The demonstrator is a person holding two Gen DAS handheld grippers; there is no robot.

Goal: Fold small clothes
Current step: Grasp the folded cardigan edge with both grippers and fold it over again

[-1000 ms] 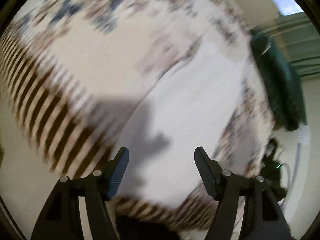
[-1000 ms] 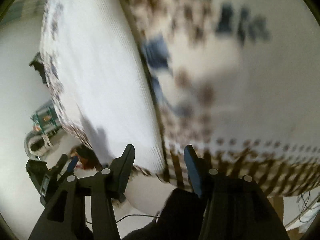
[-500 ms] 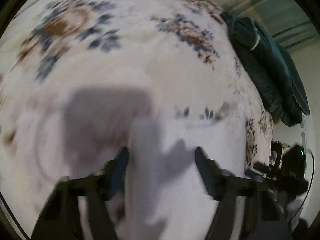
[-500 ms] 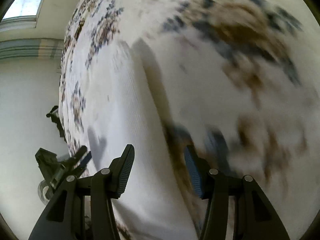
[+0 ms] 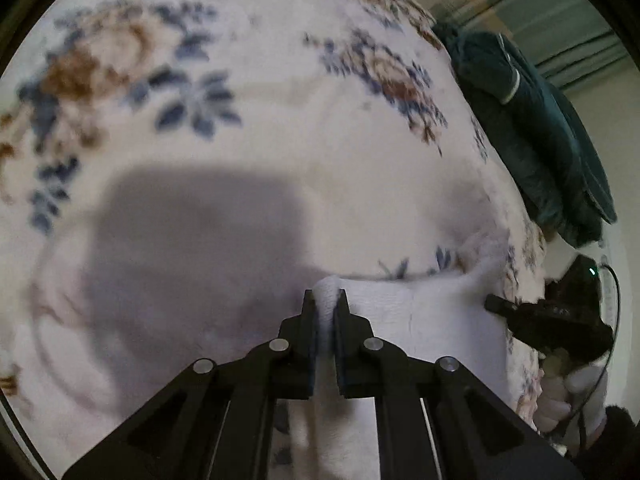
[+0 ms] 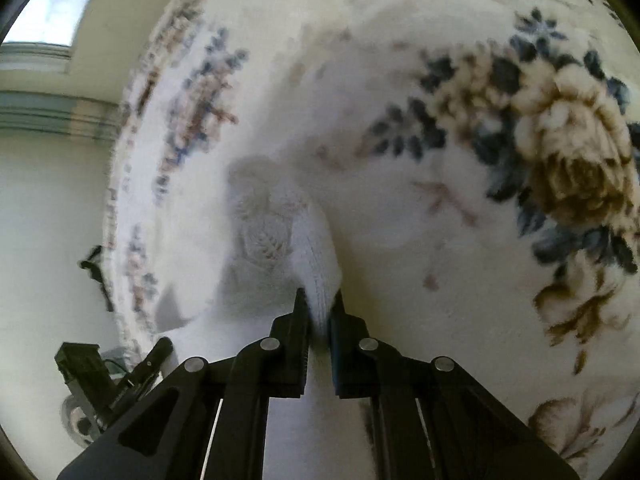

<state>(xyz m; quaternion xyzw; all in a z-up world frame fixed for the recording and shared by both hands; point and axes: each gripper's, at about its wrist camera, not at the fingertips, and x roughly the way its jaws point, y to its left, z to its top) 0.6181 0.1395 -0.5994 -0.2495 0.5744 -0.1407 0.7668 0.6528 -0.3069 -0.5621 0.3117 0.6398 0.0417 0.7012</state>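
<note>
A white knitted garment (image 5: 420, 312), lying on the floral blanket (image 5: 248, 128), is pinched at an edge by the left gripper (image 5: 325, 300) and right gripper (image 6: 319, 300); uneven lifting could slip the thin bite or skew the fold.

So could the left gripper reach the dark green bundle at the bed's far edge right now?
Probably not: the left gripper is shut on the white knitted garment, and the dark green bundle lies well beyond it across the floral blanket.

White knit garment (image 5: 420, 312), cream blanket (image 5: 280, 80) with blue-and-brown flowers, dark teal bundle (image 5: 532, 128), black grippers
</note>
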